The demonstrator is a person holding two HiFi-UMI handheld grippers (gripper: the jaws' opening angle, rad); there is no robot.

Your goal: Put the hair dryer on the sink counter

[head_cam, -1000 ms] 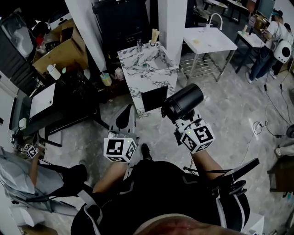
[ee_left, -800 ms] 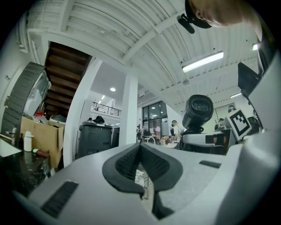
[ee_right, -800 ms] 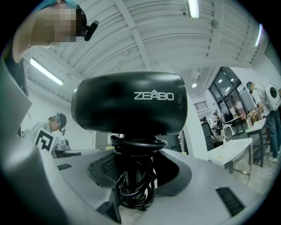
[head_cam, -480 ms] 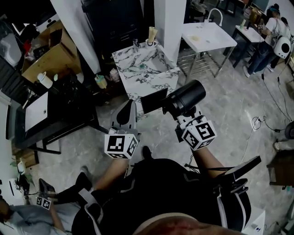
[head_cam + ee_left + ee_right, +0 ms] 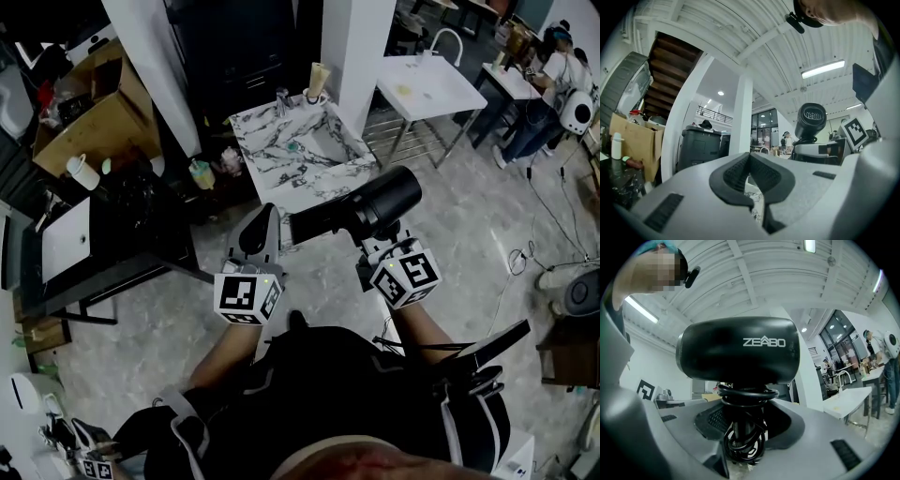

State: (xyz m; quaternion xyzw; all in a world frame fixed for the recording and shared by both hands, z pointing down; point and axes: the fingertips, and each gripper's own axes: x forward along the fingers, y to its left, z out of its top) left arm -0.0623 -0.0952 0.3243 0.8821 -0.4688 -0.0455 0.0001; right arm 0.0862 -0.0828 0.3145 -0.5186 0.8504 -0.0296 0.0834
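1. Floor is left open between the person and the sink worktop, whose near edge is met just ahead of both claws. A white pillar is set at the worktop's far right corner, and a white table is placed beyond it.
2. Two claws, one hair dryer, one sink worktop and one white table are counted.
3. The right claw is clamped on the dryer's handle. The dryer is held in the air above the floor, short of the worktop.
4. The left claw is pressed together, with nothing caught in it.
5. The cord coiled round the handle is shown only in the right gripper view, and the worktop's marbled top only in the head view. The dryer's round end is faced in the left gripper view.
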